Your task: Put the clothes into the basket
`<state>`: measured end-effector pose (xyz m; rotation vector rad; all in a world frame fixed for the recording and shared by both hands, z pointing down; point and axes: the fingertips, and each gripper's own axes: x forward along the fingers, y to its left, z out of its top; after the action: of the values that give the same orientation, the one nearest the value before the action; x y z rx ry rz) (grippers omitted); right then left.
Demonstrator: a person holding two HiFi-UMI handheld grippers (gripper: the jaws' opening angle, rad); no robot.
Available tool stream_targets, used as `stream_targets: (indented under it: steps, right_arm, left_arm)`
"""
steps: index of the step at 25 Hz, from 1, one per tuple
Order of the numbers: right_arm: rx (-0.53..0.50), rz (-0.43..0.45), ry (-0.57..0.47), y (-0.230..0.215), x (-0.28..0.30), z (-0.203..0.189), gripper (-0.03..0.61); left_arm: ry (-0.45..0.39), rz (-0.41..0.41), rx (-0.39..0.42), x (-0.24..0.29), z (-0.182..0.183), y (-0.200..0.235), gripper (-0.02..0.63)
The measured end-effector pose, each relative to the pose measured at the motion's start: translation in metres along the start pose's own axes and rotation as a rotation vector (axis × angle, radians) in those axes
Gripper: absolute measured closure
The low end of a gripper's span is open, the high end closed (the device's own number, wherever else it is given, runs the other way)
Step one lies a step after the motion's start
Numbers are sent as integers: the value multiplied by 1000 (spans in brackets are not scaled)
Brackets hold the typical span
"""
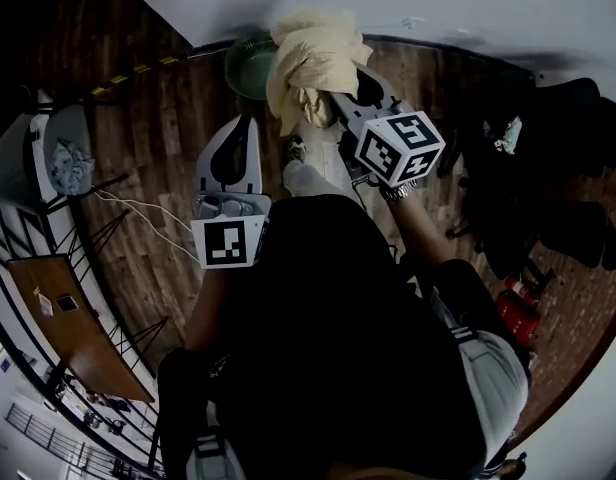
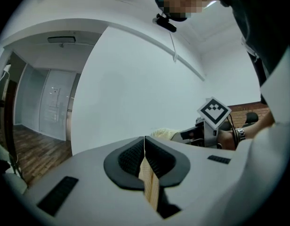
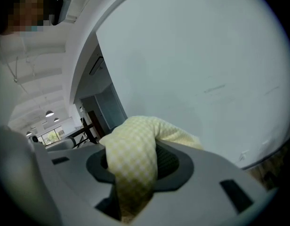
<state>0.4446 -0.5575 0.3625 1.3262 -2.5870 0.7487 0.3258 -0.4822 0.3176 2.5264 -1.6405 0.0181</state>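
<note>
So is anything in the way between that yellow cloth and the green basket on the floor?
Nothing visible is. The yellow cloth hangs from the right gripper, jaws shut on it, beside the green basket. The cloth hides part of the basket's rim.

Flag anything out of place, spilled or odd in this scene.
Nothing spilled or damaged. The pale yellow checked cloth hangs bunched from the right gripper, clamped in its jaws, not yet in the round green basket by the wall. A loose white cable trails across the wooden floor.
</note>
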Motion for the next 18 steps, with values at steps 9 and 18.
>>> stream_targets:
  steps: [9, 18]
  right_arm:
    - [-11, 16, 116, -55, 58, -38, 420]
    - [-32, -37, 167, -88, 127, -130, 420]
  left_arm:
    - [63, 89, -47, 40, -46, 6, 598]
    - [149, 38, -137, 72, -134, 31, 598]
